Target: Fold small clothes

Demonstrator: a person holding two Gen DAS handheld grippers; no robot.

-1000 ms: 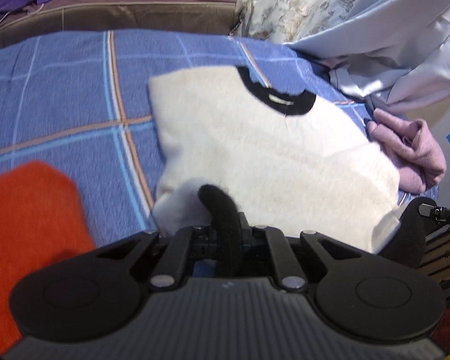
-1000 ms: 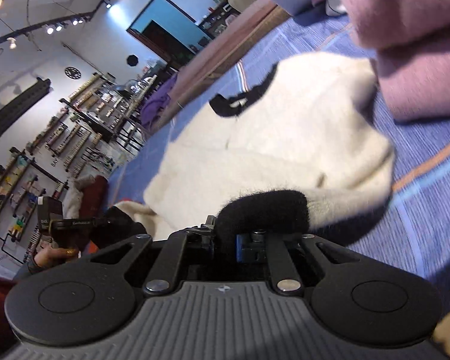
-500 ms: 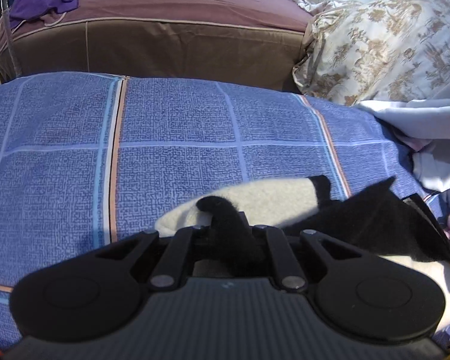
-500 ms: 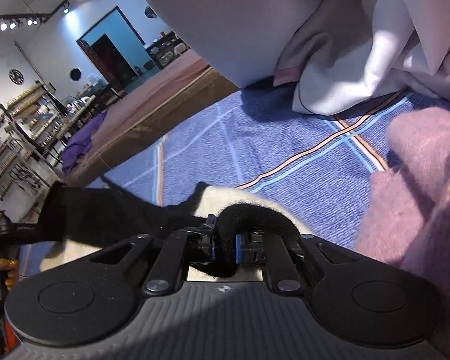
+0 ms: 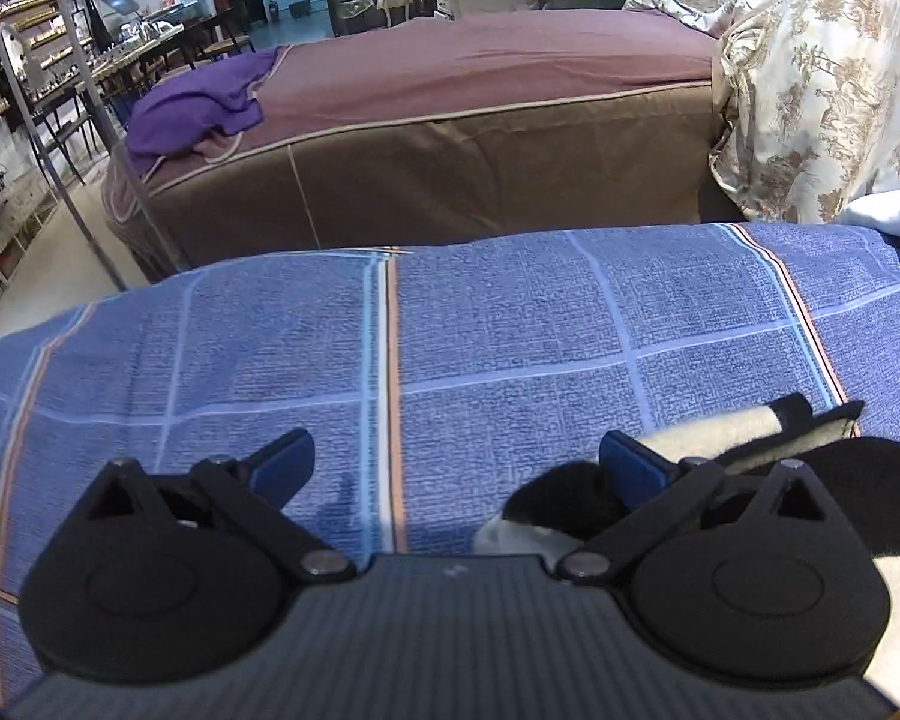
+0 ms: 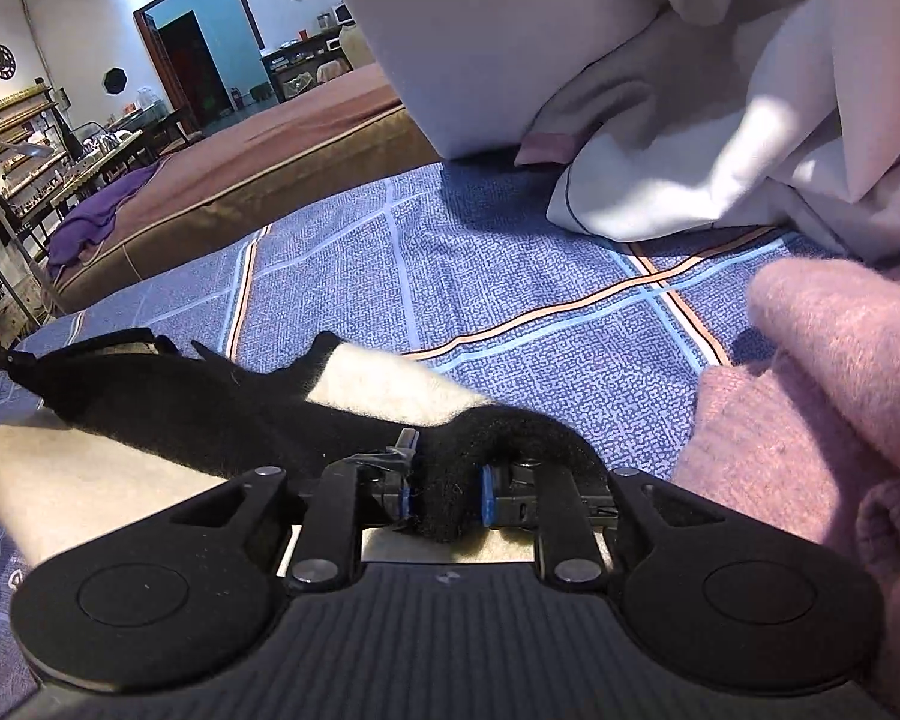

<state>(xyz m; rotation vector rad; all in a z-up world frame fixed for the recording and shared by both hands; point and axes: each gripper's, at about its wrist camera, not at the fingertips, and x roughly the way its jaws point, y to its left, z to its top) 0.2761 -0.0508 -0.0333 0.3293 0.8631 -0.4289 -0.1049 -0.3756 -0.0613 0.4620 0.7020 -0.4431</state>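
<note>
A small cream sweater with black trim [image 6: 90, 474] lies folded over on the blue checked bedspread [image 6: 480, 276]. My right gripper [image 6: 444, 495] is shut on its black hem, low over the fold. My left gripper [image 5: 456, 462] is open wide. The black cuff [image 5: 564, 495] lies just inside its right finger, loose on the bedspread [image 5: 510, 330]. The sweater's cream body and black edge [image 5: 858, 468] show at the right of the left wrist view.
A pink knitted garment [image 6: 822, 408] lies close on the right of the sweater. White bedding [image 6: 720, 138] is heaped behind it. A brown bed [image 5: 450, 138] with a purple cloth [image 5: 192, 108] stands beyond the bedspread, and a patterned duvet [image 5: 822, 78] at far right.
Both grippers carried the sweater's lower edge forward over its body. My left gripper then opened and let go of the black cuff. My right gripper stays shut on the hem.
</note>
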